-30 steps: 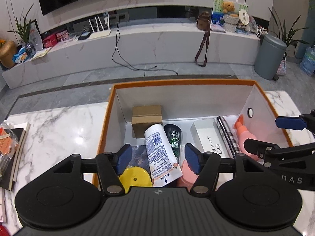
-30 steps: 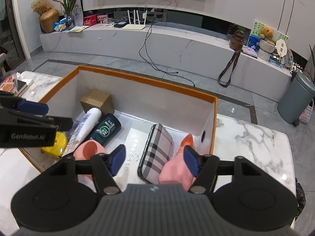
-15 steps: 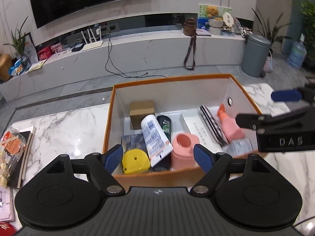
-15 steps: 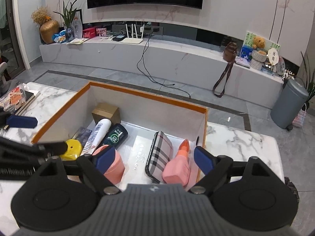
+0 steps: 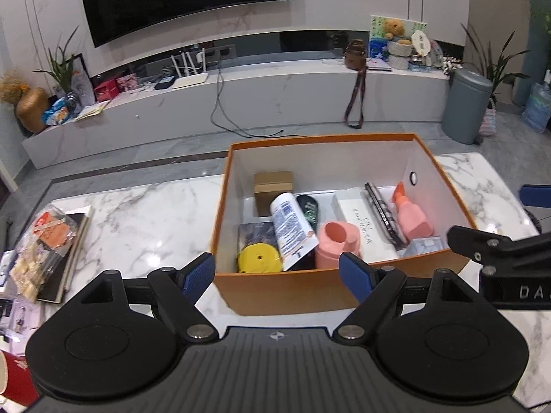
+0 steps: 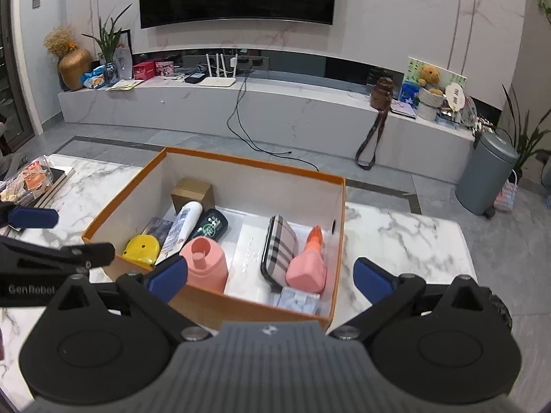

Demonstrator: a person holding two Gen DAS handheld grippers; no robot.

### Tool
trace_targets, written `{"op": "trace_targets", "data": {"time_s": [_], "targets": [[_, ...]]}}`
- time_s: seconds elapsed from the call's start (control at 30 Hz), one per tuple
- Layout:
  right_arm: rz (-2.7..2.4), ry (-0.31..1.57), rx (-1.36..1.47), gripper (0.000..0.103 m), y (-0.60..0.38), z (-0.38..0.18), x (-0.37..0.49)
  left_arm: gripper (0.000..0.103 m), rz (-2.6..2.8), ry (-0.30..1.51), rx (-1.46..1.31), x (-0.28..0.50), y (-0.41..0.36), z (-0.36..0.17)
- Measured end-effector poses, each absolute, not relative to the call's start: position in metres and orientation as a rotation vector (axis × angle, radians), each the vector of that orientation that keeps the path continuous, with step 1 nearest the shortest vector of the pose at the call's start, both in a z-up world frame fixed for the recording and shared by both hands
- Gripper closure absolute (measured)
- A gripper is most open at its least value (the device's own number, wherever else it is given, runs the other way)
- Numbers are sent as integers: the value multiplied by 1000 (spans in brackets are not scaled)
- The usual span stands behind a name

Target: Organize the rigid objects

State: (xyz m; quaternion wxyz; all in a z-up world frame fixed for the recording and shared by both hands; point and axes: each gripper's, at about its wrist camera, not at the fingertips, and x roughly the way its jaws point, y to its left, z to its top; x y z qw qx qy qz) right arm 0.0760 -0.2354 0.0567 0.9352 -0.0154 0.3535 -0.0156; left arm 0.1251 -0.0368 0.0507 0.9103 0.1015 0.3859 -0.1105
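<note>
Lengthwise, pink spray bottle (image 6: 307,265), nozzle rearward.

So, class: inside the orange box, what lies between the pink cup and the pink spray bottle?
A white flat box and, on it, a plaid case separate the pink cup from the pink spray bottle; the right wrist view shows it best.

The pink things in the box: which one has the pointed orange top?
The pink spray bottle against the box's right wall, beside the plaid case. The other pink bottle, near the middle, has a flat round top.
</note>
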Motion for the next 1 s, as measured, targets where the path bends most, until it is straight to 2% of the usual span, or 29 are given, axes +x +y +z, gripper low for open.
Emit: {"op": "trace_targets", "data": {"time_s": [1.0], "targets": [[-70,765,-75,3,-213,37,82,7,-211,853,256,131,-39,35]]}}
